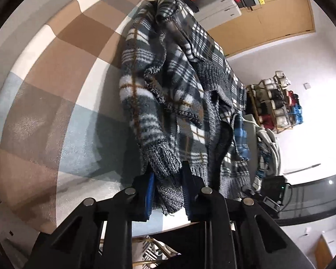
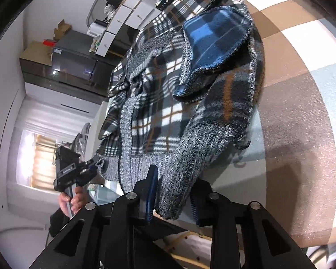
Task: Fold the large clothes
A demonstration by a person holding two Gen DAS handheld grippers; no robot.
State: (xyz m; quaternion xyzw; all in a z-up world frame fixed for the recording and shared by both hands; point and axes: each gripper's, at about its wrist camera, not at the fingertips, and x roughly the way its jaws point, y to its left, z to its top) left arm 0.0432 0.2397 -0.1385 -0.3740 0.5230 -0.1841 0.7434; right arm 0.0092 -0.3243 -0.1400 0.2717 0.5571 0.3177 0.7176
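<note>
A large plaid fleece jacket (image 1: pixel 172 71) with grey knit cuffs and hem lies on a checked brown, white and pale blue cloth (image 1: pixel 62 67). My left gripper (image 1: pixel 168 179) is shut on a grey knit cuff of the jacket (image 1: pixel 165 163). In the right wrist view the jacket (image 2: pixel 159 103) shows a blue plaid lining flap (image 2: pixel 215 35). My right gripper (image 2: pixel 174 192) is shut on another grey knit cuff (image 2: pixel 179 183). The left gripper also shows in the right wrist view (image 2: pixel 94 165), held by a hand at the jacket's hem.
A rack of folded clothes (image 1: pixel 277 103) stands against the far wall. White drawers (image 1: pixel 217 6) and boxes sit behind the table. A dark cabinet (image 2: pixel 74 60) and a bright window (image 2: pixel 40 159) are at the left. The table's near edge (image 2: pixel 235 235) runs just below my right gripper.
</note>
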